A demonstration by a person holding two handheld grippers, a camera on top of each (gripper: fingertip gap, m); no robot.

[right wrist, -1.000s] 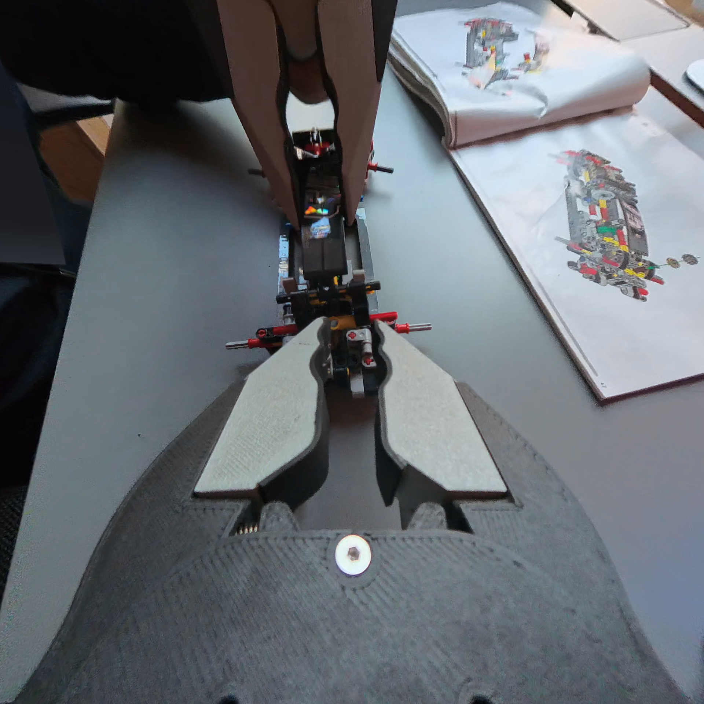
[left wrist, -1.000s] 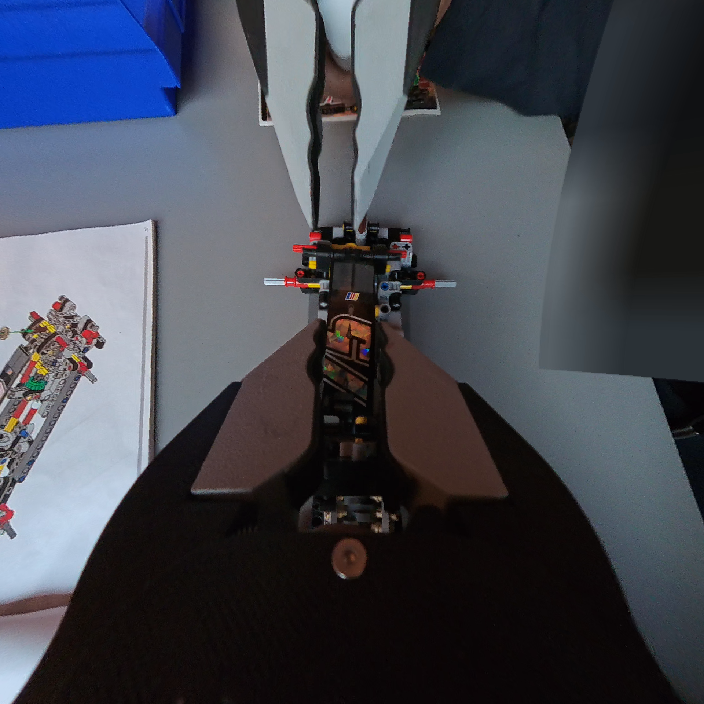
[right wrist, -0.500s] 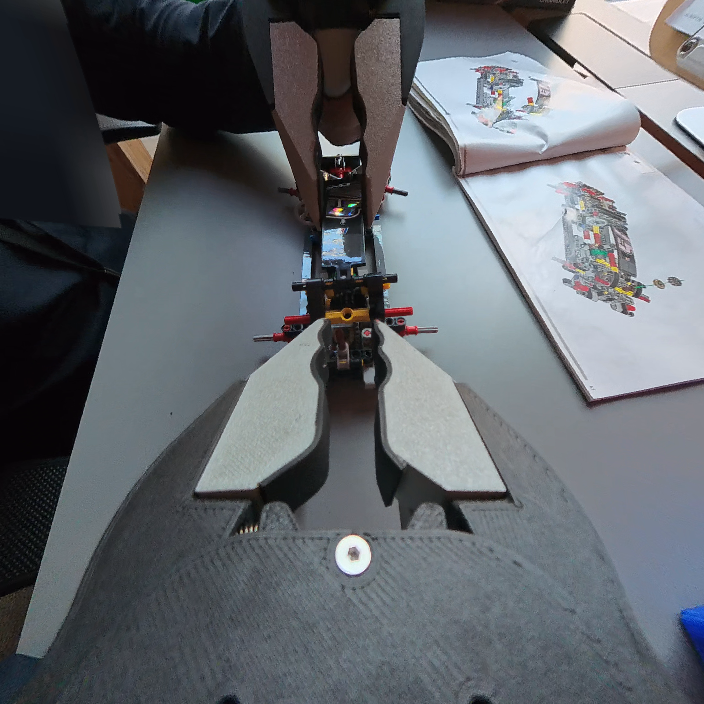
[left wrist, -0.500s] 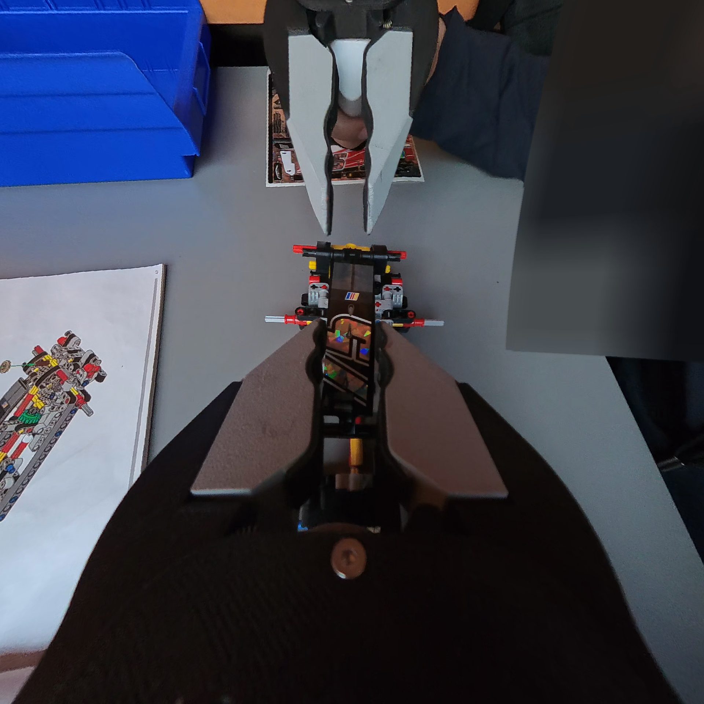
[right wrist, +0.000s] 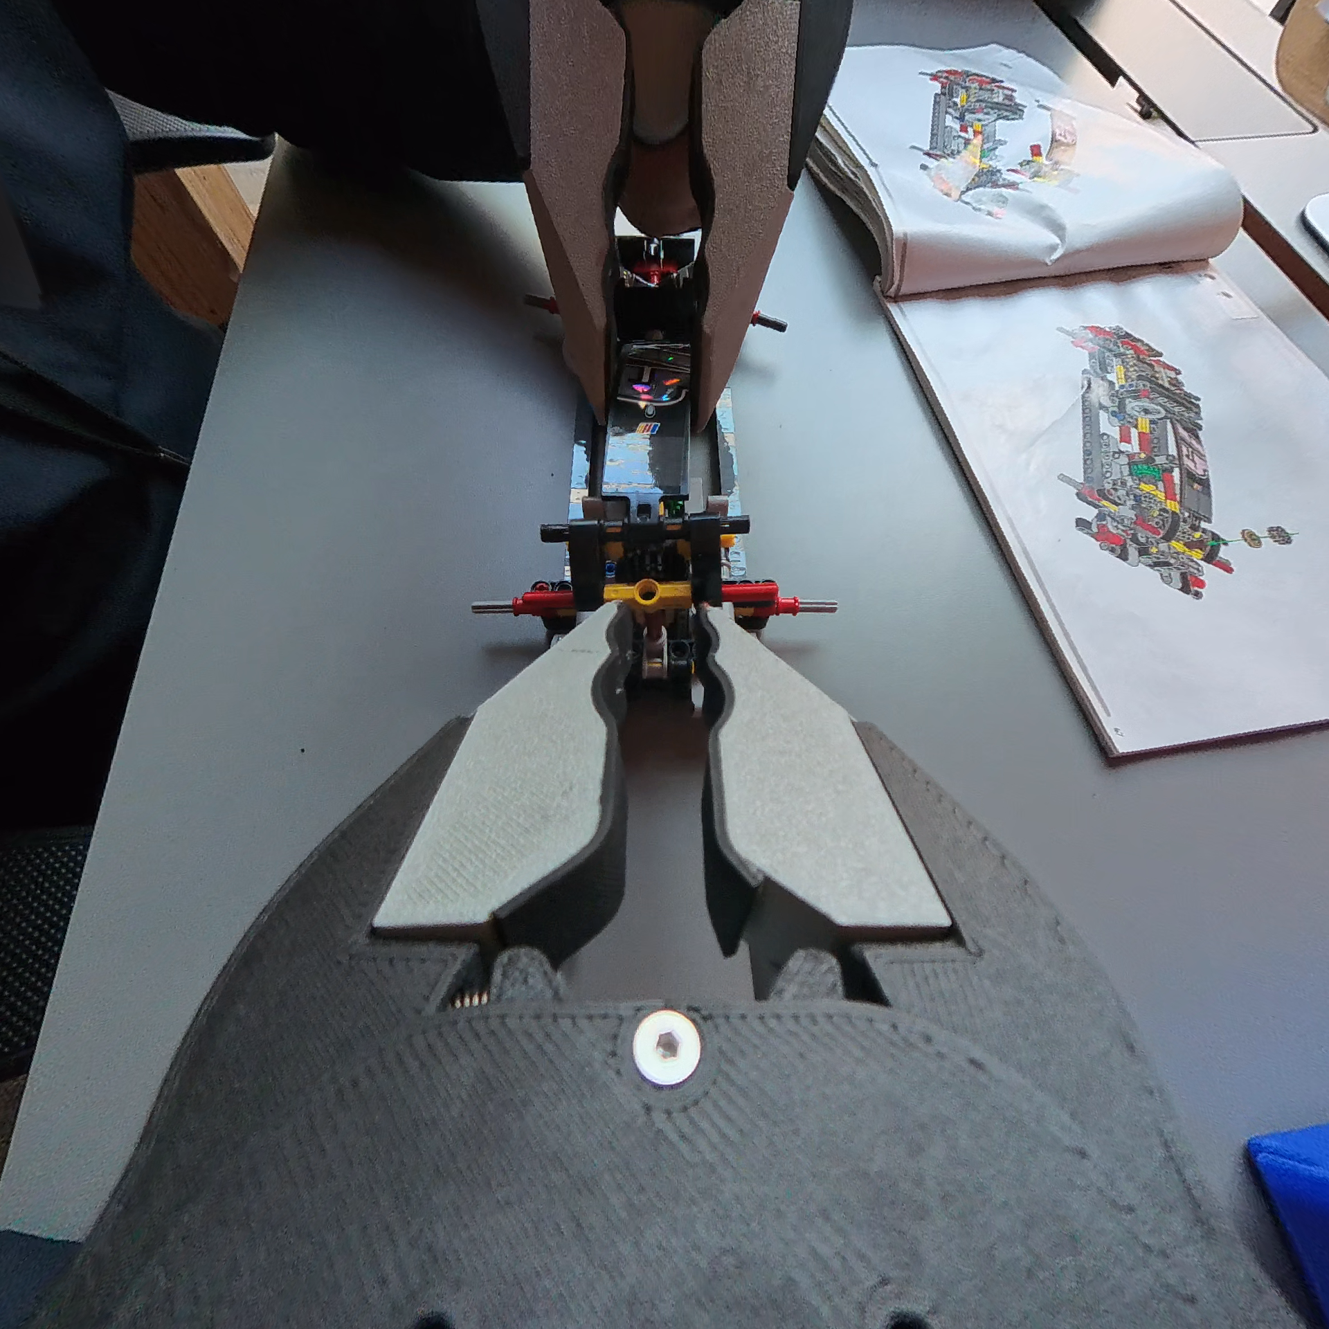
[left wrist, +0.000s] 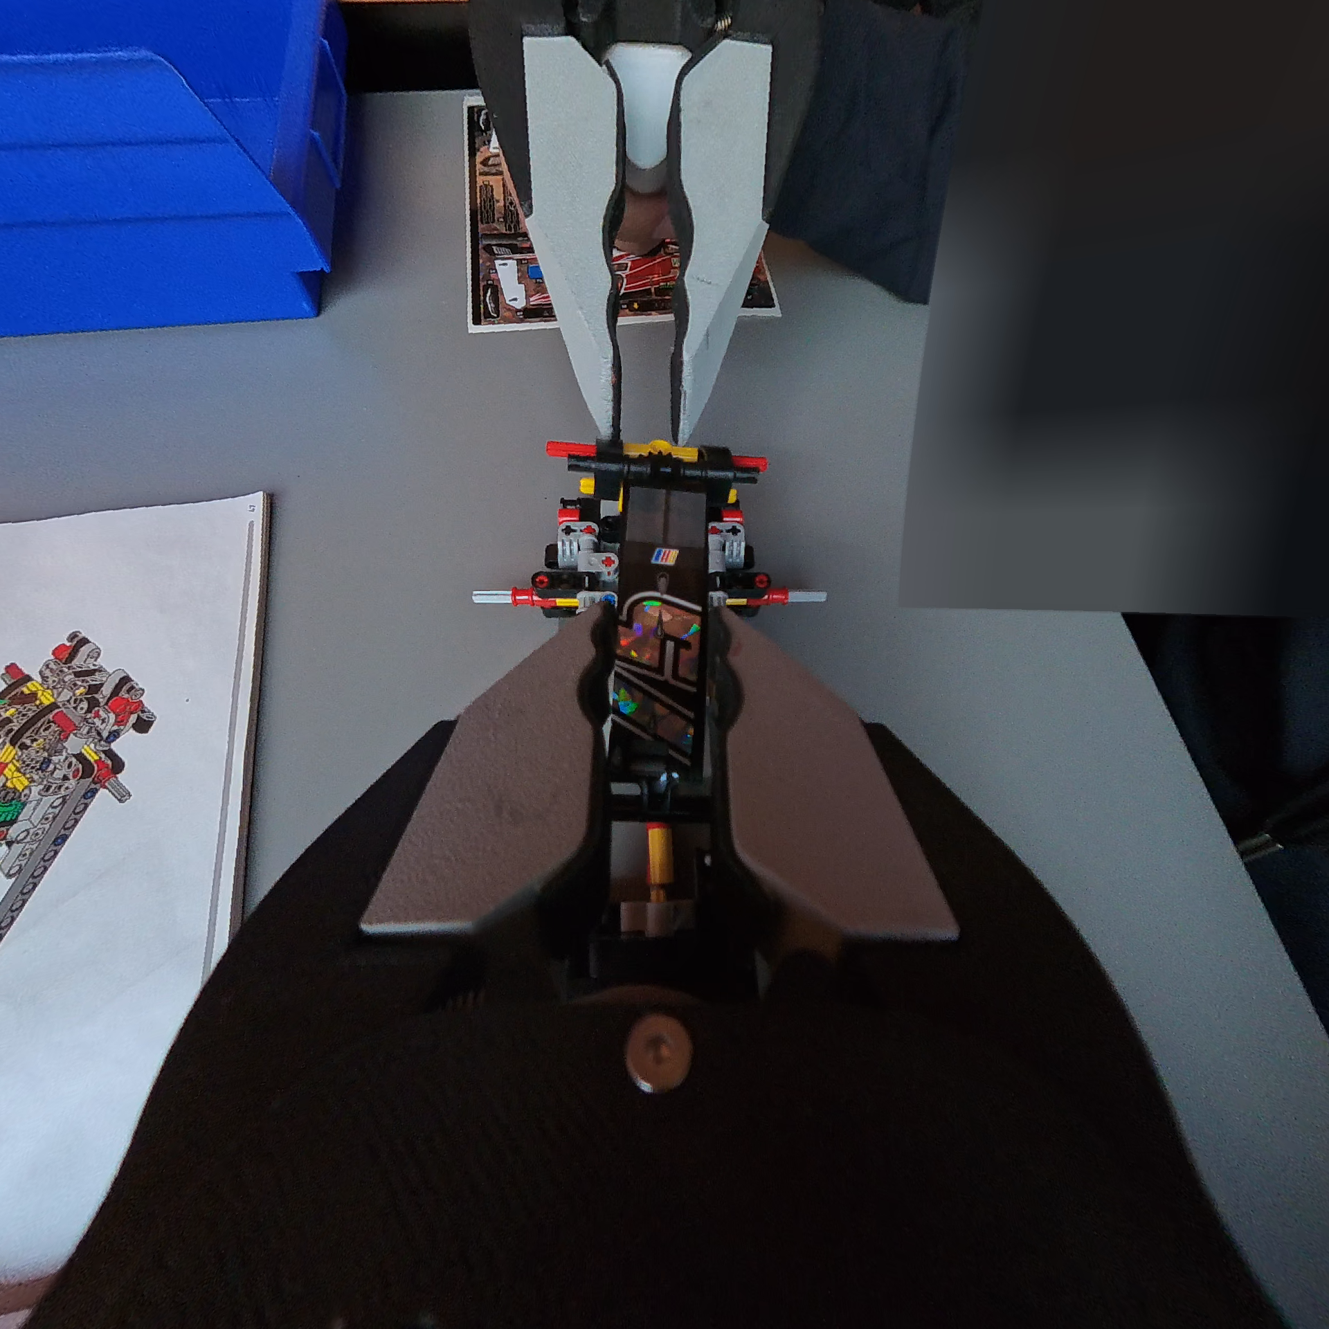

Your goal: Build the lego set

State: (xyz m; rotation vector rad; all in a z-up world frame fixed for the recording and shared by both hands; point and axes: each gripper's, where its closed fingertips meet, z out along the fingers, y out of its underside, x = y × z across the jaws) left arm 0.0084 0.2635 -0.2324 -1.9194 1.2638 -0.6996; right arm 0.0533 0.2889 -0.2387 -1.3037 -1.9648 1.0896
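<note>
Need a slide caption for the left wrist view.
Left gripper clamps a black brick-built car chassis on a grey table; right gripper meets its far end.

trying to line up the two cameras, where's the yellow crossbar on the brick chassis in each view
Left wrist view: yellow crossbar upper centre, at the chassis's far end, by the far claw's tips.
Right wrist view: yellow crossbar centre, just past this claw's fingertips.
Shared landmark: open instruction booklet.

- My left gripper point(left wrist: 660, 633) is clamped on the black brick-built chassis point(left wrist: 661, 575), a pad pressed to each flank of its glittery panel.
- The right gripper point(left wrist: 645, 431) points back at me, tips at the yellow-and-red cross axle point(left wrist: 656, 451).
- Blue bins point(left wrist: 158, 165) far left, open instruction booklet point(left wrist: 122, 719) near left, sticker sheet point(left wrist: 503, 237) beyond, all on the grey table point(left wrist: 403, 417).
</note>
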